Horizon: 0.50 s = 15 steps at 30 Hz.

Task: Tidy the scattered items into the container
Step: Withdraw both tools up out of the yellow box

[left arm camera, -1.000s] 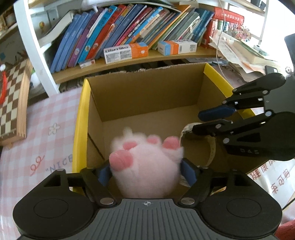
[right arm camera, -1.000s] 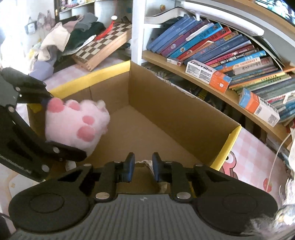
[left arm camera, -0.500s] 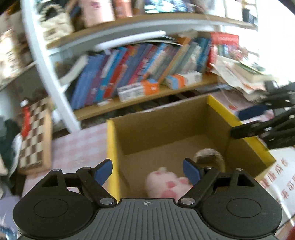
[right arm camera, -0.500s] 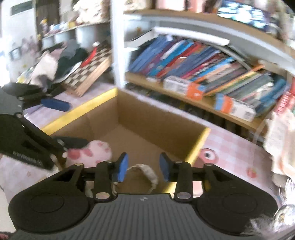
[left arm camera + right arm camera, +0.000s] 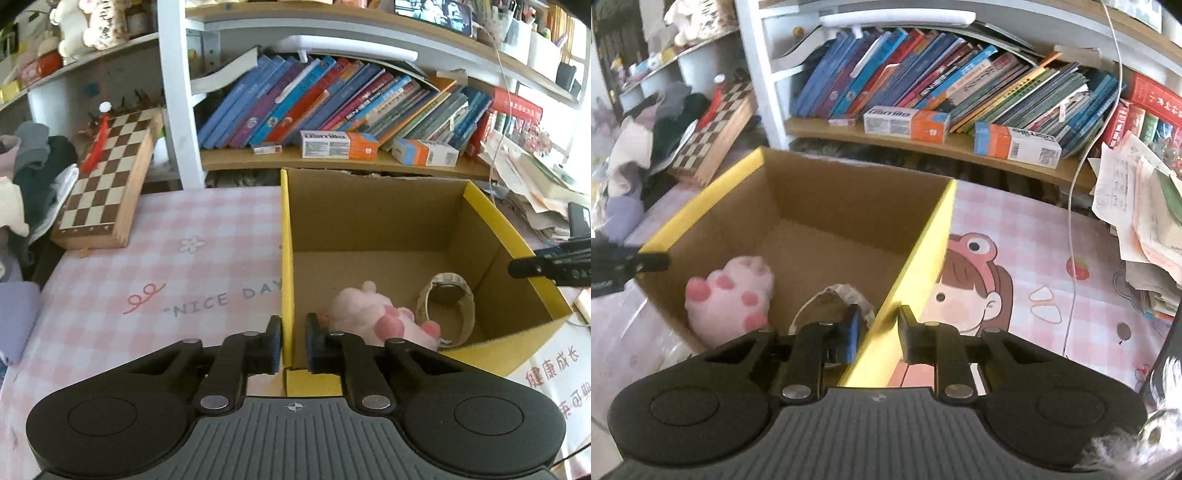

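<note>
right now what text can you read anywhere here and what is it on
"NICE DAY": printed on the pink checked tablecloth, left of the cardboard box.
"Glamile", roughly; the brand is hard to make out: on the white and orange carton on the shelf.
"健康成长": red characters on the white sheet right of the box.
Book spines and carton small print: too small or blurred to read.

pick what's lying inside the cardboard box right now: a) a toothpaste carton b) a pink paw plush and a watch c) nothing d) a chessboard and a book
b, the pink paw plush and the watch lie side by side on the floor of the cardboard box.
</note>
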Tool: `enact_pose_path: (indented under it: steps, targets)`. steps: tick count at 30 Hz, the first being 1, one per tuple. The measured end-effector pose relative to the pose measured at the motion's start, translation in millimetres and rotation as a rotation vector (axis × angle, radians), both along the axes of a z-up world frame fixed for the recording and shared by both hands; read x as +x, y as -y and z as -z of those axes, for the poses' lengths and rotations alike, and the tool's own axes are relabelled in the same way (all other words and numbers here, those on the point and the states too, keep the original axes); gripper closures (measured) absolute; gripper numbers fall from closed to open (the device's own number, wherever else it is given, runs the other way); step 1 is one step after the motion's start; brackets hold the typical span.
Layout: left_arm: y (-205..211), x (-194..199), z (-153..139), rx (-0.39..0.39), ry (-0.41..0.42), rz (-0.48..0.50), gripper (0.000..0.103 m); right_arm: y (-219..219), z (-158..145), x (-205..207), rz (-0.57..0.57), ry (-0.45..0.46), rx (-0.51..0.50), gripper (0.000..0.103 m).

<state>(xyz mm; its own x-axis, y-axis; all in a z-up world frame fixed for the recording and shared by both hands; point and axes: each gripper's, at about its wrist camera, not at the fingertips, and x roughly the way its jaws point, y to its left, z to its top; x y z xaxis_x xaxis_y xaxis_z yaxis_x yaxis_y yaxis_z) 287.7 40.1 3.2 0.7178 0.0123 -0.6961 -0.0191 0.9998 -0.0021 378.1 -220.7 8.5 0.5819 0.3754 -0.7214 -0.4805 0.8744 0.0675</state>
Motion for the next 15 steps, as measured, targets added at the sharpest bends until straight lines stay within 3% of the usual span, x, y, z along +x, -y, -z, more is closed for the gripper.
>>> enact_pose_path:
  steps: [6, 8, 10, 12, 15]
  targets:
    - [-3, -5, 0, -0.010, 0.001, -0.008, 0.089, -7, 1, 1, -0.008, 0.013, -0.044, 0.086]
    - [-4, -4, 0, -0.008, 0.004, -0.013, 0.080, -6, 1, 1, 0.021, 0.006, -0.040, 0.079]
    - [-1, -14, -8, 0.022, 0.064, -0.041, 0.055, -3, -4, -5, 0.067, 0.032, -0.007, 0.052]
    - [-2, -31, -20, 0.020, 0.174, -0.064, 0.036, -1, -14, -18, 0.087, 0.055, 0.023, 0.052]
    - [-6, -51, -33, -0.028, 0.243, -0.049, 0.033, 3, -28, -37, 0.107, 0.087, 0.067, 0.051]
